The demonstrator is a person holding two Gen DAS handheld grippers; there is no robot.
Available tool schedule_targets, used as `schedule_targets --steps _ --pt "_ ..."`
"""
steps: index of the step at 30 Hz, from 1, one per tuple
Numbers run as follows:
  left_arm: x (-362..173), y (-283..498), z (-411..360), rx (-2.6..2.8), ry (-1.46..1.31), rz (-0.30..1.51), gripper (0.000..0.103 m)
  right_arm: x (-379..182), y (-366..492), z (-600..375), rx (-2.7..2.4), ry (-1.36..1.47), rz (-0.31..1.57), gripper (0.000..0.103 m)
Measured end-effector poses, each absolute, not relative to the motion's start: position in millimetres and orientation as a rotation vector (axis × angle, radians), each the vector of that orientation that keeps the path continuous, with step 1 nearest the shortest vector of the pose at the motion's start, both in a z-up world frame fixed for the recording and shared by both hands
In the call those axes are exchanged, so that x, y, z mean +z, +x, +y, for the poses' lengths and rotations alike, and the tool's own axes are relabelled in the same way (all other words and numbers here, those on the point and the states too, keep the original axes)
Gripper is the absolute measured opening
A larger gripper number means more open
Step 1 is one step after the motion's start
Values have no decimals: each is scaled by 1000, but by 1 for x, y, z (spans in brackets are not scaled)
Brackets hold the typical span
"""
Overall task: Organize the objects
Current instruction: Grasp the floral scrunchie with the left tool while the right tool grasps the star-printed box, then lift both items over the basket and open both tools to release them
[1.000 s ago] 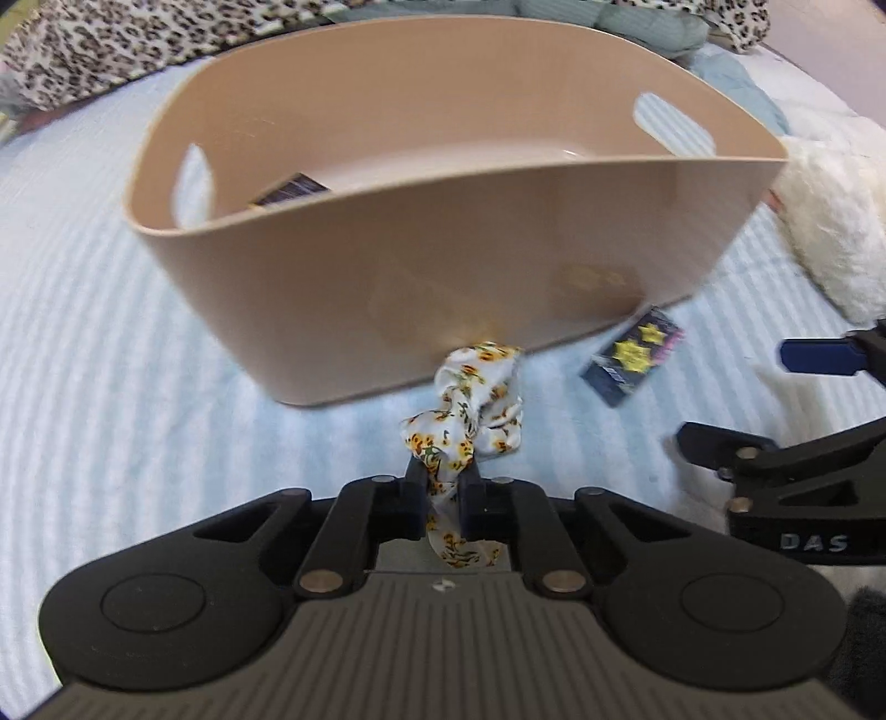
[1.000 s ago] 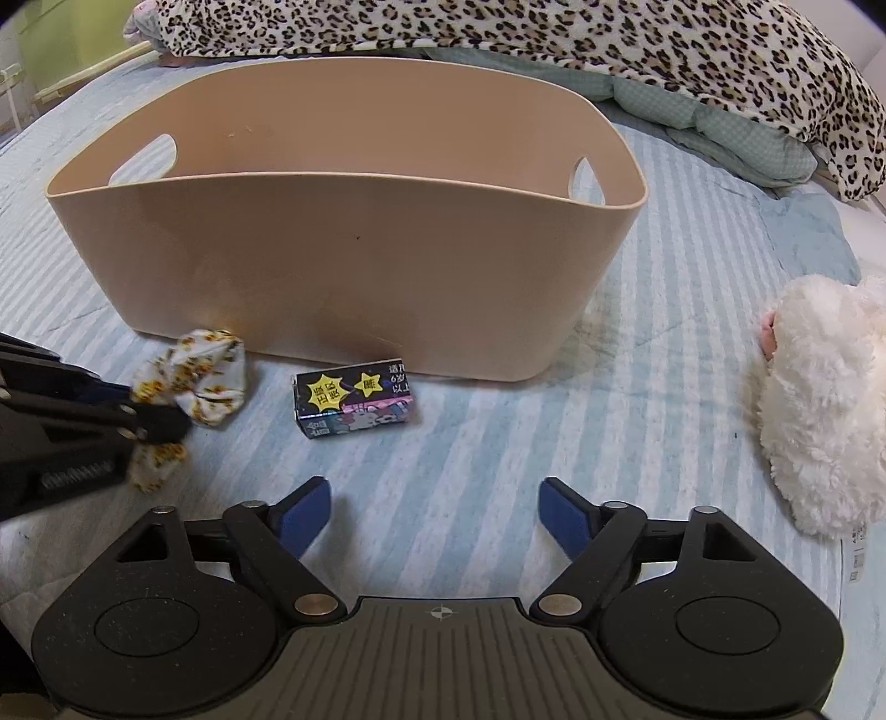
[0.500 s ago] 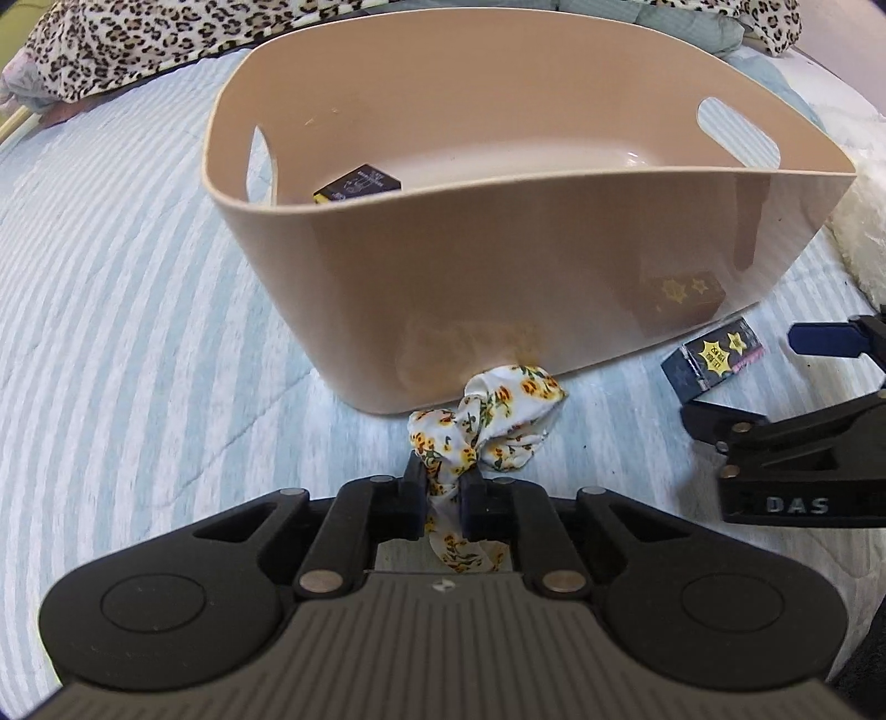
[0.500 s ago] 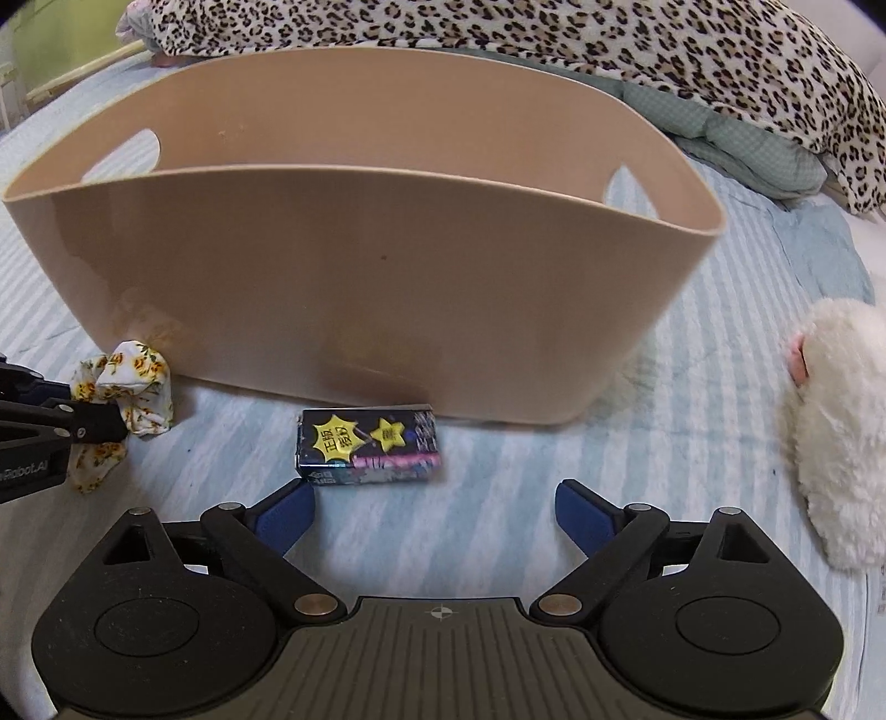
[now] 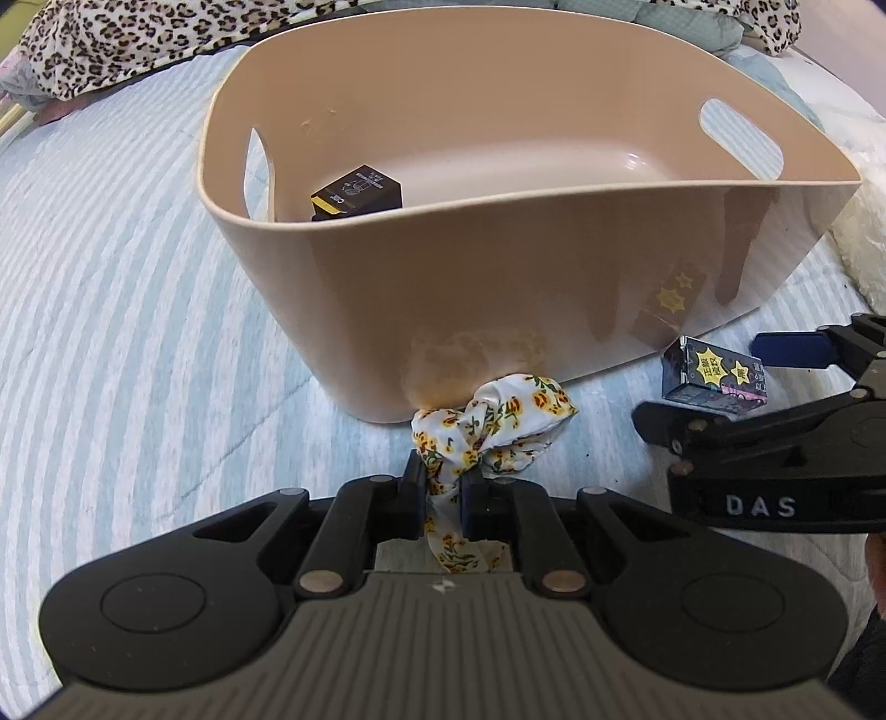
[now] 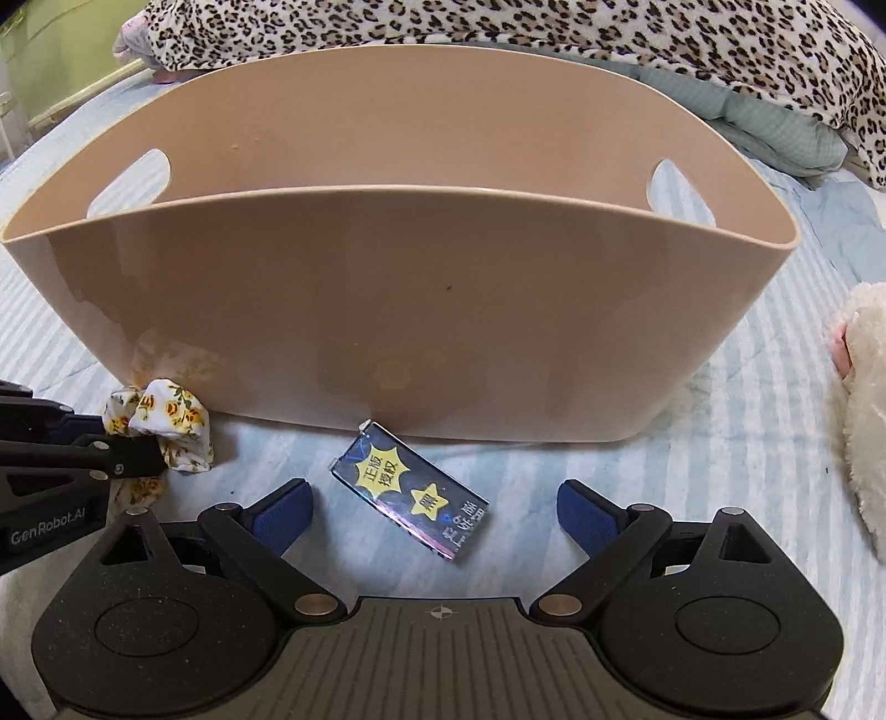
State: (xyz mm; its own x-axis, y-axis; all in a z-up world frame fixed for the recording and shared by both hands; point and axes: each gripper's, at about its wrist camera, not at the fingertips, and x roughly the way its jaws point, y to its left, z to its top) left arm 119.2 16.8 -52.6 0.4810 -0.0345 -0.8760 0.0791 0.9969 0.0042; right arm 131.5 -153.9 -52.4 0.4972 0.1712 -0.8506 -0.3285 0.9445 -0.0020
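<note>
Low in the middle of my left wrist view, my left gripper (image 5: 443, 484) is clenched on a floral scrunchie (image 5: 493, 423), whose white cloth with yellow flowers bunches out past the fingertips while a tail of it hangs back between the jaws. The bunched part sits right at the foot of the beige tub (image 5: 531, 266), which fills the centre and upper half of that frame; I cannot tell whether cloth and tub wall touch. Inside the tub, at its left end near a handle cut-out, lies a small black box (image 5: 357, 191) with a yellow edge. At the right edge of the same view my right gripper (image 5: 775, 399) comes in sideways, with a dark star-printed box (image 5: 714, 376) lying on the striped blue bedspread (image 5: 111, 332) just before it. From my right wrist view, my right gripper (image 6: 437, 507) is released, its blue pads (image 6: 282, 509) spread wide, and the star-printed box (image 6: 412, 490) lies flat and askew between them, touching neither. The tub (image 6: 387, 310) stands just beyond the box, spanning most of the frame. At the left edge of this view my left gripper (image 6: 133, 454) shows with the scrunchie (image 6: 166, 423) in its grip. A white plush toy (image 6: 864, 432) lies at the right edge, apart from the tub, and a leopard-print blanket (image 6: 498, 27) runs along the top.
</note>
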Motion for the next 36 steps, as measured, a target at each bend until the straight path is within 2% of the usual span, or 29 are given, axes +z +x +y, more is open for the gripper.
schedule_targets --steps 2,5,6,14,21,29,36 --pt "-52 119 17 -66 45 1068 13 -51 132 -153 311 -153 1000 81" --pt "-51 118 18 -67 47 1069 13 -49 129 -151 317 -158 989 52" --pt "-51 119 17 -65 46 1071 13 -48 128 -150 323 -164 986 50" --pt "-44 116 18 -70 50 1068 12 -41 116 -156 327 -179 975 50" --pt "-25 102 19 -102 44 1027 11 -14 97 -176 316 -156 910 50" --pt "17 74 12 -149 58 905 11 22 73 -199 320 -127 742 50" --pt "54 66 4 -123 73 725 11 60 68 -207 301 -78 556 50"
